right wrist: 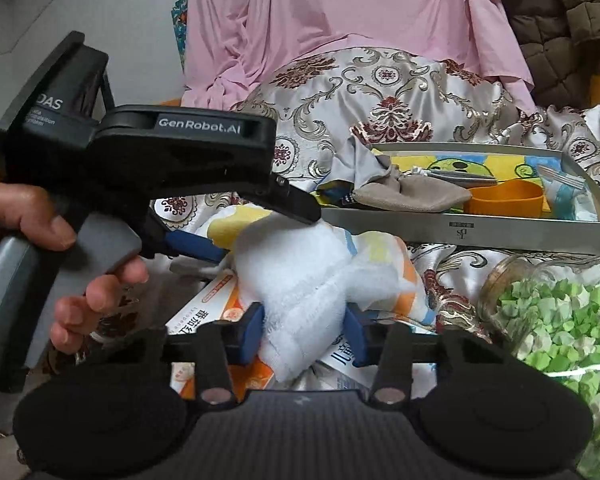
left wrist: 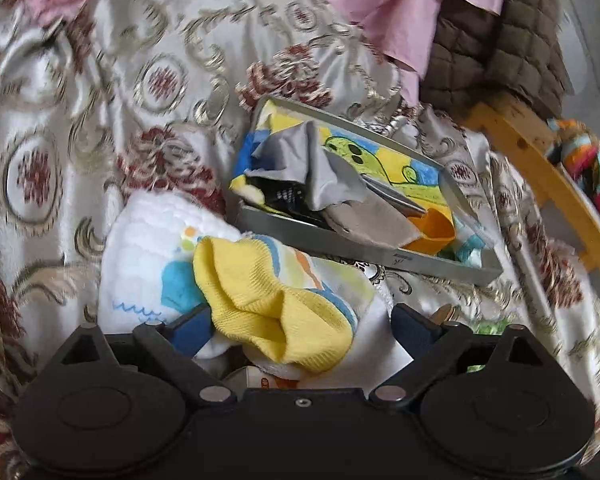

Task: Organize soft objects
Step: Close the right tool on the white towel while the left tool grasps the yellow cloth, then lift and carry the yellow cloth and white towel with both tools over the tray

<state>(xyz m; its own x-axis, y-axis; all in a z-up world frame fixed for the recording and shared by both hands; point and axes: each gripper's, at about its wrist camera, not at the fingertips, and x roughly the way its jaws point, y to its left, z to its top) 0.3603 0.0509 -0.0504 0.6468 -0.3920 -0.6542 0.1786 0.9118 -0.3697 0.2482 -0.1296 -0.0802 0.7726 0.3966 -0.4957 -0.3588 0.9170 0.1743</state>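
Observation:
A white towel with yellow, blue and orange print [left wrist: 260,280] lies bunched on the patterned satin bedspread [left wrist: 100,100]. My left gripper [left wrist: 296,324] is open, its blue pads either side of the towel's yellow fold. My right gripper [right wrist: 304,332] is shut on the towel's white end [right wrist: 300,280]. The left gripper's body [right wrist: 140,152] shows in the right wrist view, above the towel. A grey tray [left wrist: 364,252] beyond holds a grey cloth [left wrist: 312,164], a beige cloth [left wrist: 364,216] and an orange cup [left wrist: 432,228].
A pink garment [right wrist: 320,20] and a brown quilted jacket [right wrist: 572,32] hang at the back. A glass jar of green paper stars [right wrist: 560,320] lies at the right. Printed boxes [right wrist: 220,312] lie under the towel. A wooden frame [left wrist: 540,160] and a colourful knit item [left wrist: 592,164] sit at the right.

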